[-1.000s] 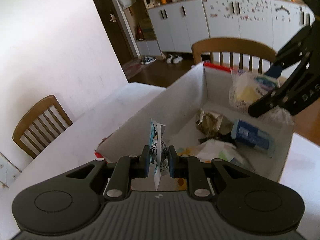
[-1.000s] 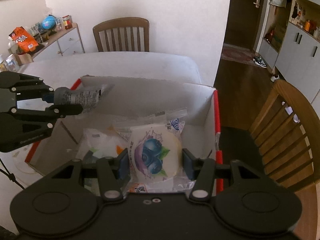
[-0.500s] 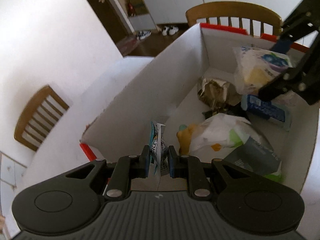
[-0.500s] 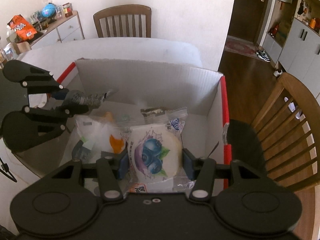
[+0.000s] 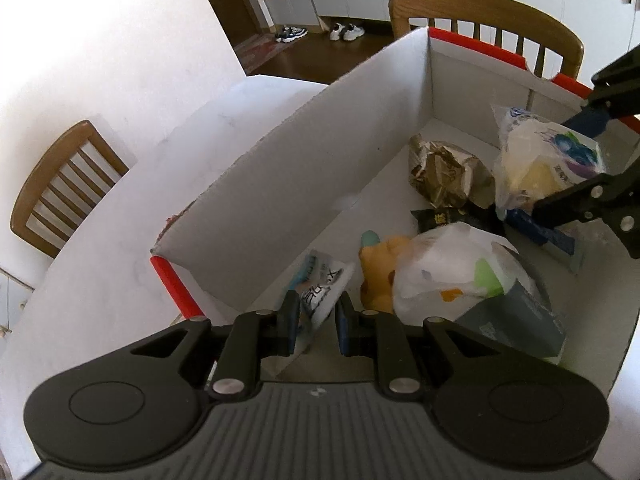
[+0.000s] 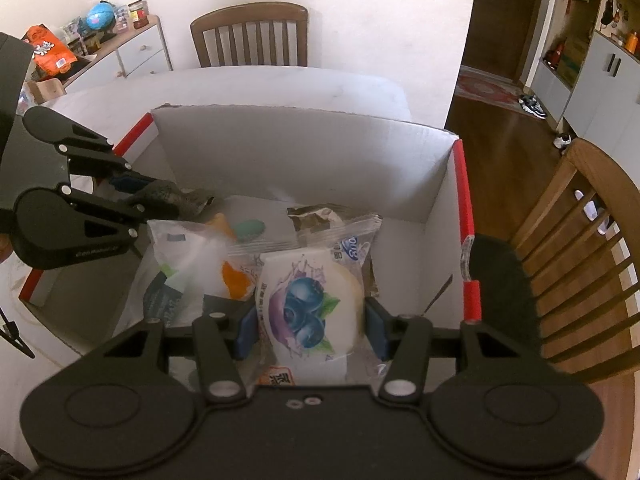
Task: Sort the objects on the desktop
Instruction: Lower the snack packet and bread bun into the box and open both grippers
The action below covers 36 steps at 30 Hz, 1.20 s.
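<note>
A white cardboard box (image 5: 304, 168) with red edges stands on the white table and holds several snack packets. My left gripper (image 5: 317, 325) is open just inside the box's near corner; a small silver-blue sachet (image 5: 320, 286) lies loose on the box floor in front of its pads. My right gripper (image 6: 311, 330) is shut on a blueberry cake packet (image 6: 308, 304) and holds it over the box (image 6: 296, 148). The packet also shows in the left wrist view (image 5: 544, 164). The left gripper also shows in the right wrist view (image 6: 156, 196).
In the box lie a white plastic bag (image 5: 452, 276), a yellow plush toy (image 5: 380, 268), a crumpled brown wrapper (image 5: 444, 172), a grey packet (image 5: 516, 320) and a blue packet (image 5: 556, 236). Wooden chairs (image 6: 580, 256) stand around the table (image 5: 120, 240). A cluttered sideboard (image 6: 120, 48) stands beyond.
My left gripper dipped into the box, opened and let go of the sachet, which now lies on the box floor. My right gripper lowered the blueberry packet over the box.
</note>
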Available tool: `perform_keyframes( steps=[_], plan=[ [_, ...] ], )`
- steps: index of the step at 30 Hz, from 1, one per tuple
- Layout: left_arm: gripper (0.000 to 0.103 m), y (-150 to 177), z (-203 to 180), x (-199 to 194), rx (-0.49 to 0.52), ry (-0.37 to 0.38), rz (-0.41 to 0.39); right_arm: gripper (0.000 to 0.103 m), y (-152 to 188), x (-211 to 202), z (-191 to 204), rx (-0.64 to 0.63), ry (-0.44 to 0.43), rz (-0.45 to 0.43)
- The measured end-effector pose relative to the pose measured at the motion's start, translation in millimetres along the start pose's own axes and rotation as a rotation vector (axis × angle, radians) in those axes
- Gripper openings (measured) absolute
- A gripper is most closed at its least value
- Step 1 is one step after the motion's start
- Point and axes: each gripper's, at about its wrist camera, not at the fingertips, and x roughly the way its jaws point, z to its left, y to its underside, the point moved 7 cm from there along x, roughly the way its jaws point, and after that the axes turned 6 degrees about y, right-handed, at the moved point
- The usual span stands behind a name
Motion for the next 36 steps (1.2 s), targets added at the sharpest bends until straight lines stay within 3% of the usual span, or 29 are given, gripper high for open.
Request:
perform_keyframes(
  steps=[3,5,7,10,17,21,36],
  plan=[
    [0.022,1,-3,-1,-0.002,0.012,0.001,0.053,1,3,0,-0.004,0.000,0.008],
    [0.031,2,-6,-4,-0.001,0.014,-0.004,0.053,1,5,1,-0.005,-0.001,0.012],
    [0.050,2,-7,-9,0.005,0.010,-0.018,0.053,2,7,1,-0.006,-0.002,0.016],
    [0.066,0,-7,-17,-0.005,-0.002,-0.046,0.053,3,9,1,-0.008,-0.003,0.022],
    [0.073,1,-2,-35,-0.051,0.009,-0.086,0.053,3,14,1,-0.017,0.000,0.031],
    [0.083,1,-3,-47,-0.076,0.023,-0.119,0.053,5,16,1,-0.025,0.002,0.039],
    [0.083,1,-12,-66,-0.114,0.071,-0.167,0.055,6,8,4,-0.037,0.007,0.029]
  ],
)
